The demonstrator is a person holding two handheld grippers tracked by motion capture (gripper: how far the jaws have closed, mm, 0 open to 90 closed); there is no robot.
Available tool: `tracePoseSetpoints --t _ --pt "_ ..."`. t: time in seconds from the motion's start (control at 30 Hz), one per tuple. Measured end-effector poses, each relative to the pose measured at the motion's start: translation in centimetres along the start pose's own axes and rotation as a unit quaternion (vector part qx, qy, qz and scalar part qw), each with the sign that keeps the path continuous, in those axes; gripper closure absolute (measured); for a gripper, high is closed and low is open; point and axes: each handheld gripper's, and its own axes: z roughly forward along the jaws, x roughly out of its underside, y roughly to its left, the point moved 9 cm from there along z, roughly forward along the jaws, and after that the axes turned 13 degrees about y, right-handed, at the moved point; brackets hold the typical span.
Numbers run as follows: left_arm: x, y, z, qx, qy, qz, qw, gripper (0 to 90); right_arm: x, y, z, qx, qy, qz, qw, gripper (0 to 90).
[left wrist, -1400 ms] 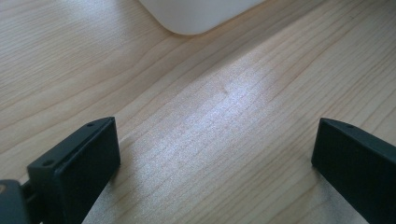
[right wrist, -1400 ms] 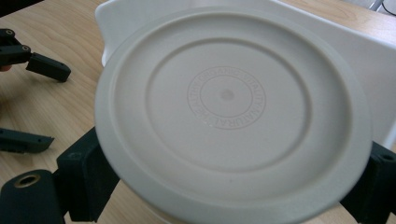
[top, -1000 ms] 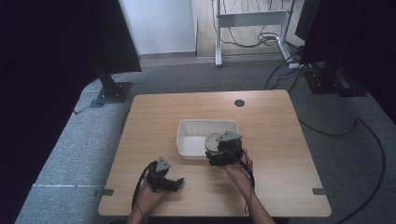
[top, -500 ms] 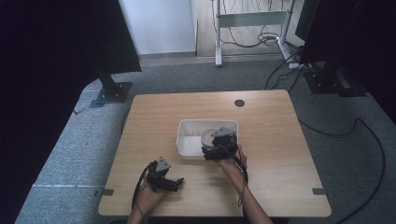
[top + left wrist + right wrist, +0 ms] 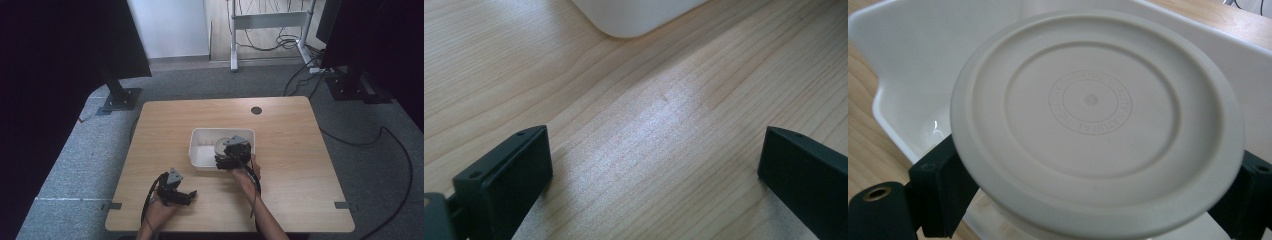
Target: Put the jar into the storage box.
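A round off-white plate with an embossed centre ring is clamped by its rim between the jaws of my right gripper. It is held tilted over the white rectangular bin in the middle of the table; the plate shows pale inside the bin's right half. My left gripper rests low at the table's front left, jaws wide apart over bare wood, with a corner of the bin ahead of it.
The wooden table has a dark cable hole near its far edge. Black monitor stands and loose cables lie on the grey carpet around it.
My right gripper has carried the plate forward and left, from the bin's near right corner to over its inside. The left gripper has stayed put.
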Motion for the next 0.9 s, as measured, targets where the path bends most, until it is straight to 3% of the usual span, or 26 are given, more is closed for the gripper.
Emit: tracePoseSetpoints --t 0.5,0.9 --pt "0.0 0.0 0.0 0.0 -0.001 0.0 1.0 0.7 0.7 -0.5 1.8 0.002 0.006 0.013 0.9999 8.8" --pt "0.0 0.0 0.0 0.0 0.0 0.0 1.0 0.7 0.8 -0.5 1.8 -0.008 0.007 0.019 0.9998 8.7"
